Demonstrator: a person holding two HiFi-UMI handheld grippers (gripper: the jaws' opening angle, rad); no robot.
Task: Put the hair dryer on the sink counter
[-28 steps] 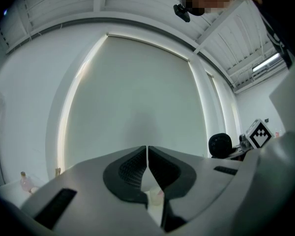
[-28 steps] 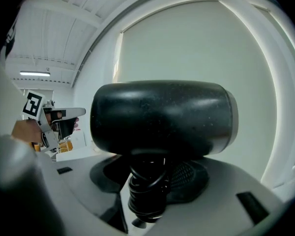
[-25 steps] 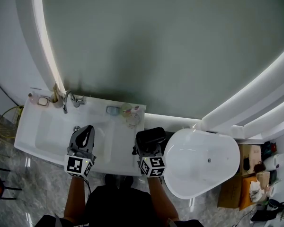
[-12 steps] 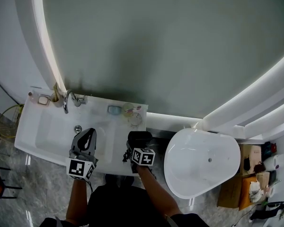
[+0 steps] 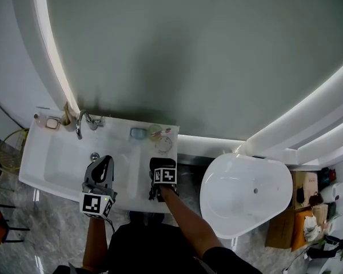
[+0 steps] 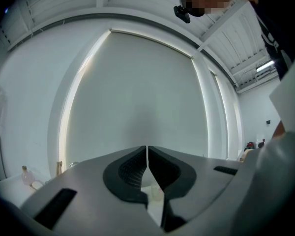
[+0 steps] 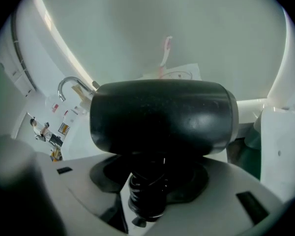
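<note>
A black hair dryer (image 7: 162,117) fills the right gripper view, its barrel lying crosswise and its handle (image 7: 147,191) clamped between the jaws. My right gripper (image 5: 163,170) is shut on it and hovers over the right part of the white sink counter (image 5: 143,178), where the dryer (image 5: 162,165) shows as a dark shape under the marker cube. My left gripper (image 5: 101,173) hangs over the basin (image 5: 63,158) with its pads (image 6: 132,168) pressed together and nothing between them.
A chrome tap (image 5: 80,121) stands at the back of the basin. A cup with a toothbrush (image 5: 159,135) and a blue soap dish (image 5: 137,133) sit on the counter's back right. A white tub (image 5: 246,196) stands to the right. The floor is marble.
My right gripper has carried the hair dryer leftward, from the gap beside the tub to over the counter. The left gripper has barely moved.
</note>
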